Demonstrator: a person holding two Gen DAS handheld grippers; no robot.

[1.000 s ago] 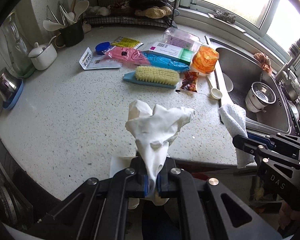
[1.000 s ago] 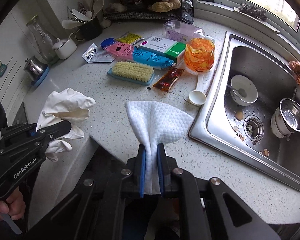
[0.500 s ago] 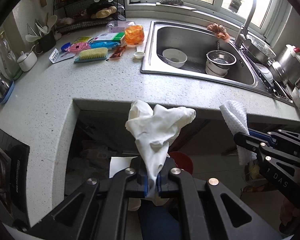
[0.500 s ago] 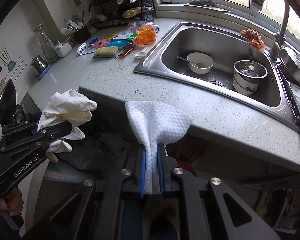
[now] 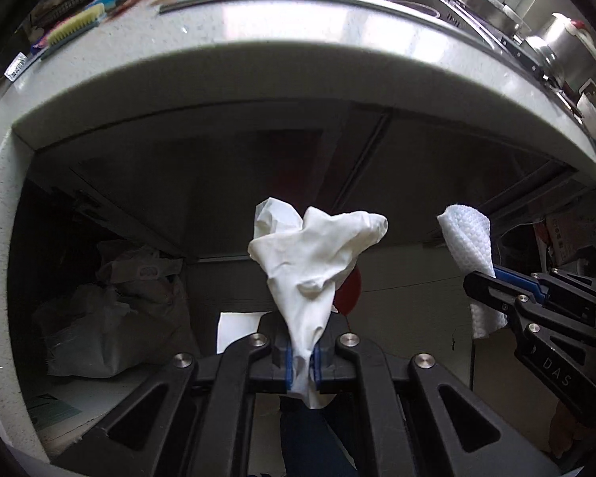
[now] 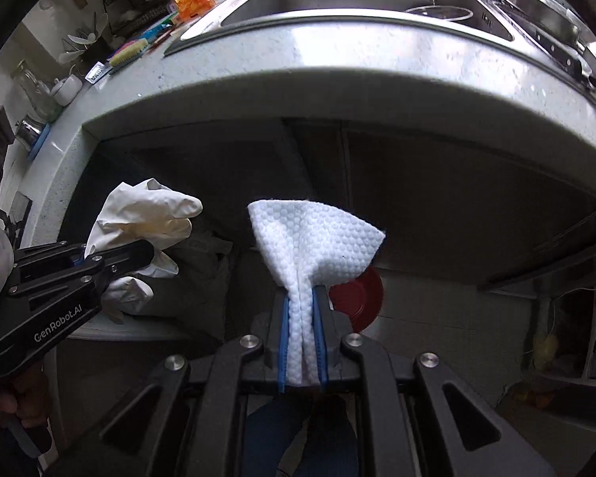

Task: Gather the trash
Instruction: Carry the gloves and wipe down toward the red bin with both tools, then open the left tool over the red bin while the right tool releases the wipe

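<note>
The left gripper [image 5: 301,361] was clenched on a crumpled white glove [image 5: 314,254], the blue pads pinching its lower tail while the bulk stood free above the fingertips. The right gripper [image 6: 302,342] was clenched in the same way on a white dimpled wipe [image 6: 314,242], which fanned out above its pads. In the left wrist view the right gripper sat at 3 o'clock, well apart from the glove; in the right wrist view the left gripper sat at 9 o'clock. Both grippers pointed steeply down, below the edge of the surface [image 6: 337,59], into the dark open space beneath it. A red round object [image 6: 357,298], judged to be the rim of a waste bin, showed just behind the wipe at about 4 o'clock of it, and at about 5 o'clock of the glove in the left view [image 5: 347,292]; most of it was hidden, so its opening could not be confirmed. Filled bags [image 5: 111,310] lay at 9 o'clock on the floor. To complete the step well, each gripper was to be centred over the red object before release, one after the other to avoid collision, and held clenched until then. Both items were light and limp, so each was likely to cling to a pad; a full opening with a slight shake was advisable.
</note>
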